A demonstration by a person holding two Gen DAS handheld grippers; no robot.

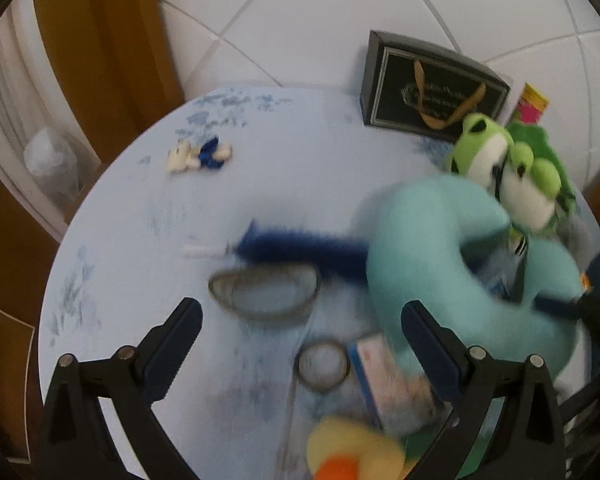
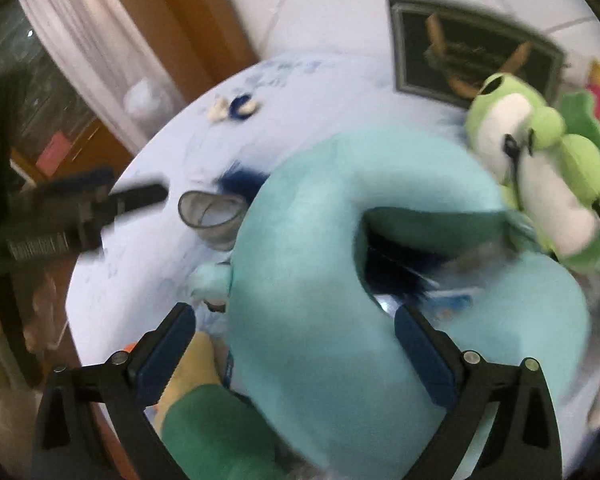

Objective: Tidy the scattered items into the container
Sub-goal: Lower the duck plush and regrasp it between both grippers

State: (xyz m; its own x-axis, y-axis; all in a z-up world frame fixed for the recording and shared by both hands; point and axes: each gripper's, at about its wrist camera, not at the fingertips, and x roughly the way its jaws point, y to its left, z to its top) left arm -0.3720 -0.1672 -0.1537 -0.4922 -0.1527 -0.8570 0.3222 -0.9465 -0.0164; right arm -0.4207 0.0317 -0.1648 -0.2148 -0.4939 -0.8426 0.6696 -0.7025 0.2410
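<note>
Neck pillow (image 2: 320, 280), one, teal, is lying on the round tabletop (image 1: 300, 168), its opening facing two green frog plushes (image 1: 508, 172) beside it. Both claws are standing released: right claw (image 2: 296, 356) straddling the pillow, left claw (image 1: 300, 344) hanging empty.
</note>
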